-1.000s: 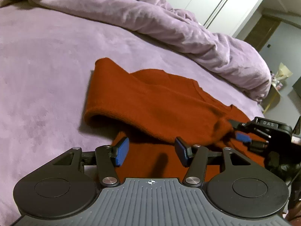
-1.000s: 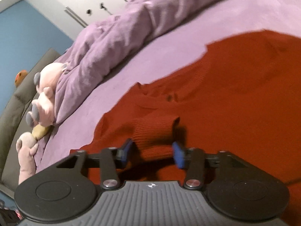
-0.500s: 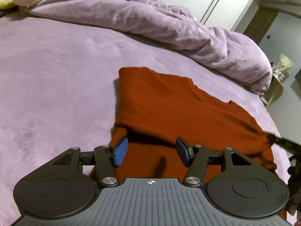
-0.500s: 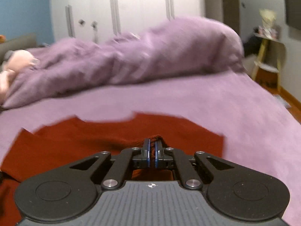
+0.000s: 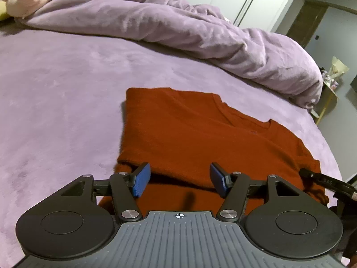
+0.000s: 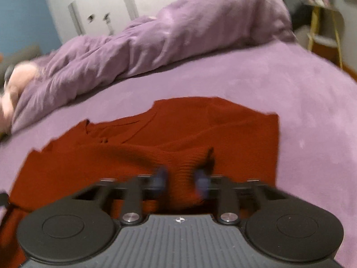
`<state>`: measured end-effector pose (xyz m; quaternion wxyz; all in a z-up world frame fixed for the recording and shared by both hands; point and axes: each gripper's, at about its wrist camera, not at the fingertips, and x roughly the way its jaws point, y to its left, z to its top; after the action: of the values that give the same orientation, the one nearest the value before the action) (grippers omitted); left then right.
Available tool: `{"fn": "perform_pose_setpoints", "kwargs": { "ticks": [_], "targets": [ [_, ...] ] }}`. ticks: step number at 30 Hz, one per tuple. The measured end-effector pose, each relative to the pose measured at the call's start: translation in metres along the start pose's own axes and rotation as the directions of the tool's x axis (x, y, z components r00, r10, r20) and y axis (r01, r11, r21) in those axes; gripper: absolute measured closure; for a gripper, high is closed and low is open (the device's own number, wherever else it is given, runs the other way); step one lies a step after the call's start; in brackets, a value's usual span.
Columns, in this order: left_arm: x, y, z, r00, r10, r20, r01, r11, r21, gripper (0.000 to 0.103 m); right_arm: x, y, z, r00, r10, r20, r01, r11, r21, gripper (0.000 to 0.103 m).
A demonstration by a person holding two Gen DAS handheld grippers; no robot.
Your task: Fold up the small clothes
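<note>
Half a second back the right gripper (image 6: 180,182) was pinched tight on the cloth; now its blue pads stand apart around the ribbed cuff (image 6: 189,163), though blur makes contact hard to judge. Left gripper (image 5: 179,182) hangs wide open over the near edge at 6 o'clock, holding nothing. Red sweater (image 5: 200,138) lies flat on the purple bedspread (image 5: 55,89), one side already folded inward, bunched duvet (image 5: 178,24) up at 12 o'clock. Looks like a sleeve fold just being let go. Next, I'd say: back both tools clear, then grab the hem at 6 and carry it toward the collar (image 5: 243,120).
</note>
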<state>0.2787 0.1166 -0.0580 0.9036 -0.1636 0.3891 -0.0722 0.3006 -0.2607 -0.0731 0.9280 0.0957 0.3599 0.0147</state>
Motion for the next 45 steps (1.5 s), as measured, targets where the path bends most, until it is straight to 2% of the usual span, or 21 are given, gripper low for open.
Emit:
{"fn": "perform_pose_setpoints", "kwargs": {
  "ticks": [2,4,6,8,10,11,14,15,17,20,21,22,23,25,27,29,31,34,37,41,45],
  "targets": [
    [0.002,-0.004,0.001,1.000,-0.001,0.003,0.001,1.000,0.011,0.038,-0.002,0.012,0.001,1.000,-0.018,0.021,0.020,0.996,-0.089,0.096],
    [0.005,-0.009,0.003,1.000,-0.002,0.009,0.002,1.000,0.021,0.038,-0.005,0.024,0.003,0.992,-0.091,0.083,0.107,0.972,-0.211,0.097],
    [0.009,-0.012,0.005,1.000,-0.006,0.009,0.006,1.000,0.023,0.037,-0.002,0.028,0.005,0.976,-0.172,0.130,0.203,0.937,-0.284,0.097],
    [0.015,-0.013,0.006,1.000,0.003,-0.003,-0.003,1.000,0.017,0.037,0.006,0.023,0.006,0.956,-0.261,0.134,0.291,0.905,-0.311,0.096],
    [0.016,-0.014,0.005,1.000,0.002,-0.010,-0.002,1.000,0.015,0.037,0.011,0.019,0.006,0.962,-0.261,0.084,0.274,0.906,-0.321,0.091],
    [0.013,-0.016,0.005,1.000,0.007,-0.007,-0.007,1.000,0.020,0.037,0.008,0.019,0.005,0.962,-0.260,0.086,0.274,0.908,-0.317,0.089],
    [0.008,-0.023,0.006,1.000,-0.004,0.028,0.003,0.998,0.055,0.035,-0.019,0.022,0.003,0.960,-0.208,0.189,0.254,0.930,-0.267,0.062],
    [0.009,-0.025,0.007,0.999,-0.007,0.033,0.005,0.998,0.060,0.034,-0.026,0.023,0.003,0.964,-0.169,0.203,0.213,0.951,-0.224,0.056],
    [0.016,-0.029,0.008,1.000,-0.009,0.018,0.008,0.998,0.059,0.034,-0.028,0.027,0.003,0.983,-0.071,0.171,0.099,0.982,-0.160,0.056],
    [0.032,-0.032,0.006,1.000,-0.006,-0.017,0.007,0.999,0.051,0.034,-0.012,0.040,-0.001,0.995,0.008,0.097,0.009,0.986,-0.167,0.061],
    [0.037,-0.031,0.005,0.999,0.004,-0.032,-0.002,0.998,0.056,0.034,-0.004,0.045,-0.005,0.998,-0.001,0.068,0.014,0.981,-0.191,0.074],
    [0.041,-0.030,0.004,0.999,0.011,-0.040,-0.009,0.998,0.066,0.034,0.005,0.048,-0.007,0.999,-0.016,0.035,0.023,0.976,-0.216,0.084],
    [0.044,-0.029,0.002,0.999,0.016,-0.042,-0.013,0.997,0.082,0.034,0.014,0.049,-0.010,0.999,-0.033,0.019,0.037,0.967,-0.251,0.086],
    [0.046,-0.028,0.002,0.999,0.032,-0.030,-0.028,0.993,0.116,0.034,0.020,0.050,-0.015,0.994,-0.089,0.062,0.104,0.940,-0.324,0.091],
    [0.051,-0.026,0.005,0.999,0.046,-0.029,-0.043,0.993,0.113,0.034,0.024,0.047,-0.011,0.983,-0.159,0.086,0.179,0.926,-0.333,0.098],
    [0.056,-0.025,0.007,0.998,0.057,-0.023,-0.054,0.994,0.096,0.034,0.032,0.039,-0.003,0.973,-0.210,0.092,0.229,0.918,-0.323,0.098],
    [0.057,-0.026,0.009,0.997,0.077,-0.017,-0.075,0.992,0.104,0.034,0.032,0.034,0.000,0.977,-0.201,0.073,0.214,0.931,-0.296,0.098],
    [0.049,-0.026,0.005,0.998,0.065,-0.021,-0.062,0.991,0.117,0.034,0.012,0.031,0.001,0.990,-0.137,0.031,0.140,0.961,-0.236,0.098],
    [0.041,-0.022,-0.006,0.998,0.056,-0.018,-0.053,0.989,0.141,0.034,-0.017,0.025,-0.018,0.998,-0.058,0.014,0.060,0.978,-0.201,0.098],
    [0.032,-0.022,-0.010,0.998,0.061,-0.016,-0.057,0.985,0.162,0.034,-0.038,0.008,-0.042,0.997,-0.074,0.023,0.077,0.978,-0.192,0.097],
    [0.016,-0.028,-0.008,0.997,0.080,-0.024,-0.075,0.983,0.165,0.034,-0.052,-0.007,-0.035,0.996,-0.091,-0.002,0.090,0.990,-0.106,0.097]
  ]
}}
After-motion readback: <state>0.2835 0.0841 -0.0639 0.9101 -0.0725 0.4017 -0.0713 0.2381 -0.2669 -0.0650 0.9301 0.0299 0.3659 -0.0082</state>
